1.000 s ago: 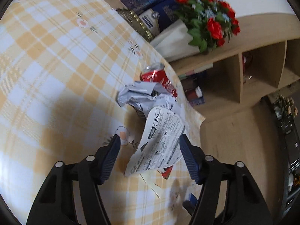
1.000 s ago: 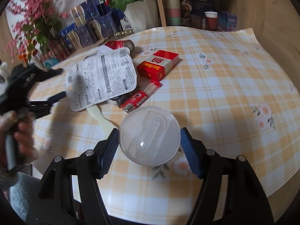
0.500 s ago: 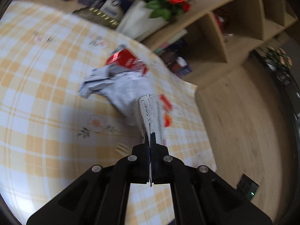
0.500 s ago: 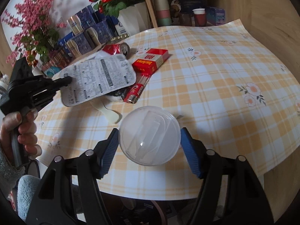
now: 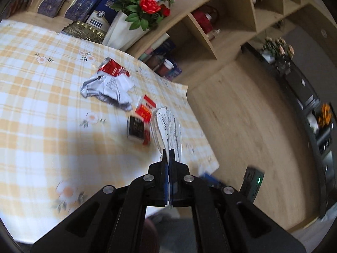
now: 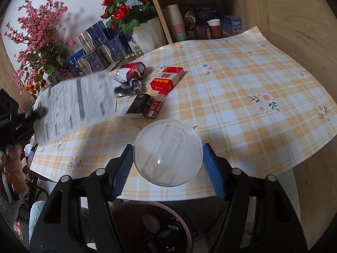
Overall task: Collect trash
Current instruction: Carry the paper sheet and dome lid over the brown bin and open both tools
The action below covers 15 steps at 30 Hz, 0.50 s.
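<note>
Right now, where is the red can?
In the right wrist view the red can lies on its side at the table's far left, touching the crumpled wrapper, left of the red box, in front of the blue boxes.

blurred: printed bag (image 6: 75, 107), left side, words too fuzzy | cut off: hand (image 6: 12, 166), left edge | hidden: bin (image 6: 153, 225) behind jaws

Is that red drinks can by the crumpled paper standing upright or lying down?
Lying down. The red drinks can rests on its side on the checked tablecloth, its silver top facing sideways, beside the crumpled paper.
</note>
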Tool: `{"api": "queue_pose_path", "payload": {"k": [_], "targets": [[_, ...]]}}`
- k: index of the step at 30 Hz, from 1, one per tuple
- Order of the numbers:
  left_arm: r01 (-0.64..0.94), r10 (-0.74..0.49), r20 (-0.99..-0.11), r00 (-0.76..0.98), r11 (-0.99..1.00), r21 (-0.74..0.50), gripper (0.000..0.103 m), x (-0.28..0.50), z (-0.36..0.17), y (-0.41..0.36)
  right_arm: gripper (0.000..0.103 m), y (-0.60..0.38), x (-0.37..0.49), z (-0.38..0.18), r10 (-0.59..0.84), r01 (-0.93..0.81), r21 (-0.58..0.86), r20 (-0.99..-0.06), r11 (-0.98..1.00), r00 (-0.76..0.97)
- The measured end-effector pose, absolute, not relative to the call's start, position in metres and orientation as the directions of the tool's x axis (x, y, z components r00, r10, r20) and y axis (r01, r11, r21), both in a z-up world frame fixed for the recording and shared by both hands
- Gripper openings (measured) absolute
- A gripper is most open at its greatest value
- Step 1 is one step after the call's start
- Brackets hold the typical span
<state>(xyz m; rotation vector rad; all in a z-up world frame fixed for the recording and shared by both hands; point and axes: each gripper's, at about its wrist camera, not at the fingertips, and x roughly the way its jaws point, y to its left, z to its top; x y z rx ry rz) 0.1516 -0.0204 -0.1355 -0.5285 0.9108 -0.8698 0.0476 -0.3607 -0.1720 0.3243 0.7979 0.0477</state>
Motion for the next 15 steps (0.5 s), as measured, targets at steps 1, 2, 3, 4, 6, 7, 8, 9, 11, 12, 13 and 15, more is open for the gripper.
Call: {"api": "queue_pose_path", "payload": {"k": [1, 2, 3, 4, 6, 7, 8, 9, 11, 12, 13, 15], "targets": [[0.435, -0.831, -0.465, 0.305, 0.556, -0.708, 0.001, 0.143, -0.135, -0.018, 0.067, -0.360, 0.045, -0.170, 0.162, 0.077, 0.300, -0.694, 0.951, 0.701], [0.456, -0.832, -0.477, 0.282, 0.554, -0.697, 0.001, 0.135, -0.134, -0.016, 0.067, -0.358, 0.041, -0.167, 0.161, 0.072, 0.295, -0.692, 0.953, 0.703], [0.478, -0.832, -0.489, 0.264, 0.553, -0.683, 0.001, 0.126, -0.134, -0.012, 0.067, -0.357, 0.038, -0.165, 0.161, 0.069, 0.292, -0.691, 0.954, 0.705], [0.495, -0.831, -0.497, 0.250, 0.551, -0.672, 0.001, 0.120, -0.133, -0.011, 0.067, -0.356, 0.034, -0.163, 0.160, 0.065, 0.288, -0.690, 0.956, 0.706], [0.534, -0.827, -0.520, 0.214, 0.544, -0.647, 0.001, 0.105, -0.132, -0.007, 0.067, -0.354, 0.027, -0.158, 0.156, 0.058, 0.277, -0.688, 0.959, 0.709], [0.546, -0.828, -0.524, 0.197, 0.537, -0.643, 0.001, 0.099, -0.133, -0.008, 0.067, -0.354, 0.024, -0.156, 0.155, 0.057, 0.275, -0.687, 0.960, 0.710], [0.561, -0.830, -0.529, 0.174, 0.526, -0.640, 0.001, 0.092, -0.134, -0.008, 0.067, -0.354, 0.021, -0.155, 0.155, 0.057, 0.276, -0.685, 0.959, 0.712], [0.575, -0.828, -0.539, 0.153, 0.518, -0.633, 0.001, 0.085, -0.137, -0.010, 0.067, -0.354, 0.018, -0.153, 0.156, 0.058, 0.280, -0.683, 0.958, 0.713], [0.614, -0.815, -0.573, 0.092, 0.499, -0.612, 0.001, 0.069, -0.146, -0.017, 0.067, -0.355, 0.014, -0.151, 0.152, 0.064, 0.281, -0.680, 0.958, 0.717], [0.625, -0.808, -0.585, 0.073, 0.494, -0.605, 0.001, 0.064, -0.150, -0.020, 0.067, -0.355, 0.012, -0.150, 0.147, 0.067, 0.278, -0.678, 0.958, 0.720], [0.638, -0.795, -0.605, 0.045, 0.489, -0.595, 0.001, 0.056, -0.157, -0.024, 0.067, -0.355, 0.010, -0.149, 0.143, 0.070, 0.277, -0.677, 0.958, 0.722], [0.644, -0.779, -0.628, 0.009, 0.484, -0.592, 0.001, 0.046, -0.170, -0.031, 0.067, -0.355, 0.006, -0.148, 0.141, 0.073, 0.278, -0.676, 0.958, 0.723]]}}
